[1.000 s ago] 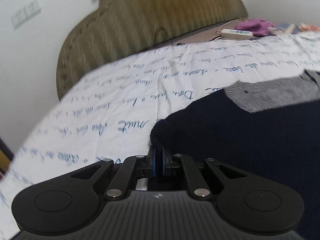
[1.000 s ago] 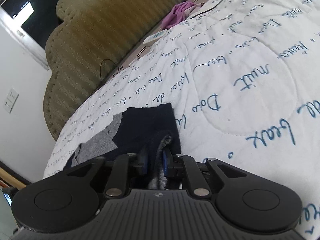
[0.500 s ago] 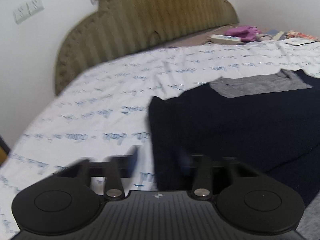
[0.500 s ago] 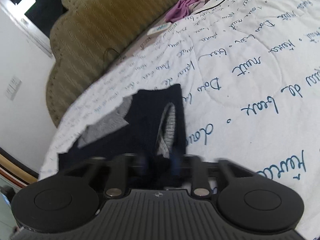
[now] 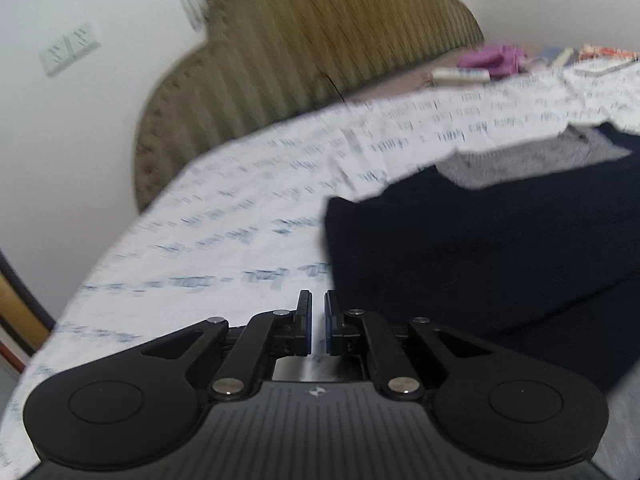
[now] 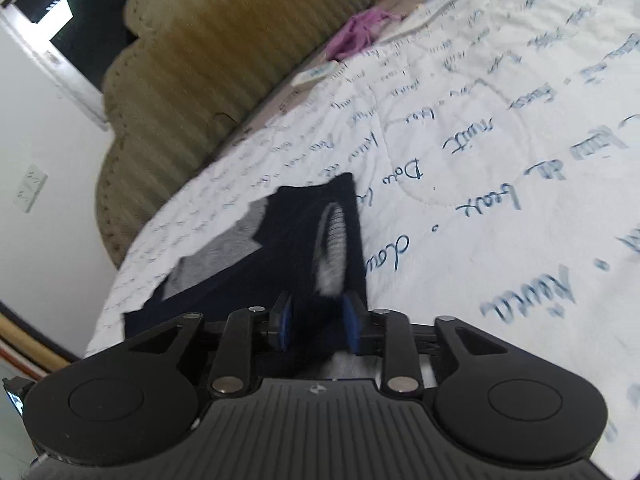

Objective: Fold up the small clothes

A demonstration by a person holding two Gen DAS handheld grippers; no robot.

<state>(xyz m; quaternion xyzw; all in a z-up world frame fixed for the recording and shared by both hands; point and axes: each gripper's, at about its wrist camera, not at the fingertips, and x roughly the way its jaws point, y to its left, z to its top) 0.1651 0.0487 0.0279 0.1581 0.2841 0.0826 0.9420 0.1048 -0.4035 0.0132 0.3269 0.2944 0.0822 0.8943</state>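
- Two black grippers, each with blue pads: the left gripper (image 5: 317,322) has its jaws nearly together with only a thin slit between them, holding nothing; the right gripper (image 6: 318,326) has its jaws apart, straddling cloth but not clamped.
- One garment (image 5: 480,256), dark navy knit with a grey panel, lies flat on the quilt, just right of the left gripper.
- One white quilt (image 6: 480,160), stitched, with blue script.
- One olive headboard (image 5: 312,48), ribbed, scalloped.
- Far right: one purple cloth (image 6: 356,34), one white remote (image 5: 460,75).
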